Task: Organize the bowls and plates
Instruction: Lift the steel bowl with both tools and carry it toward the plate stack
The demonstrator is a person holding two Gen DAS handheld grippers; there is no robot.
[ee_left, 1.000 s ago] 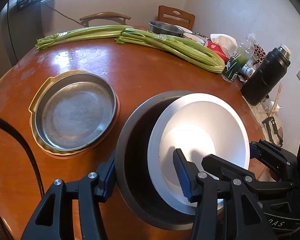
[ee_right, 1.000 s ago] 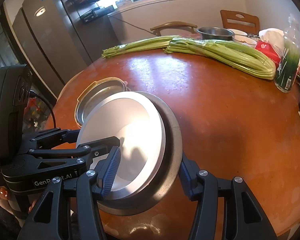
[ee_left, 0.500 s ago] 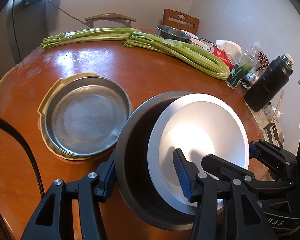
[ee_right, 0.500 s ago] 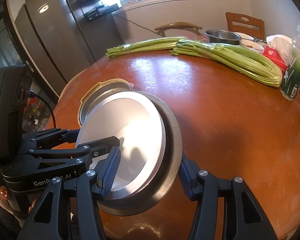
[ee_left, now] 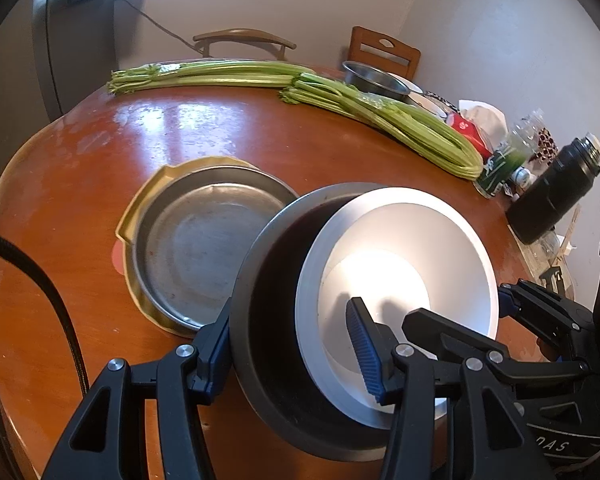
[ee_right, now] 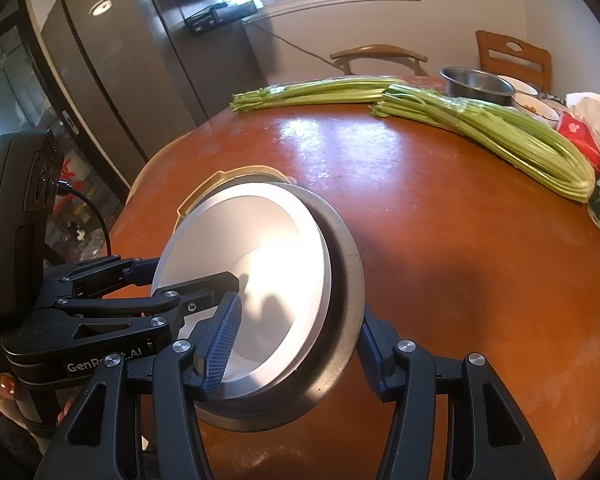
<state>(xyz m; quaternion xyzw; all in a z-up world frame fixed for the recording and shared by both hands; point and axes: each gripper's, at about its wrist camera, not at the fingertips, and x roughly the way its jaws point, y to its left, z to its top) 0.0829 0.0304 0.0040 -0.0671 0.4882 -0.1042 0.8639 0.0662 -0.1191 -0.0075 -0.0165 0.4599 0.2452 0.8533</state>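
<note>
**A:** Why were both grippers on one stack?

**B:** Looked like balance to me. The left gripper (ee_left: 292,350) had its jaws clenched across the dark bowl's (ee_left: 268,360) wall, and the right gripper (ee_right: 296,344) pinched the opposite rim, the white bowl (ee_left: 400,280) nested inside, tilted.

**A:** Where was it?

**B:** Held above the counter (ee_left: 80,320), partly over the steel plate (ee_left: 204,240) sitting on a yellow tray (ee_left: 140,208). Probably headed onto that pile.
</note>
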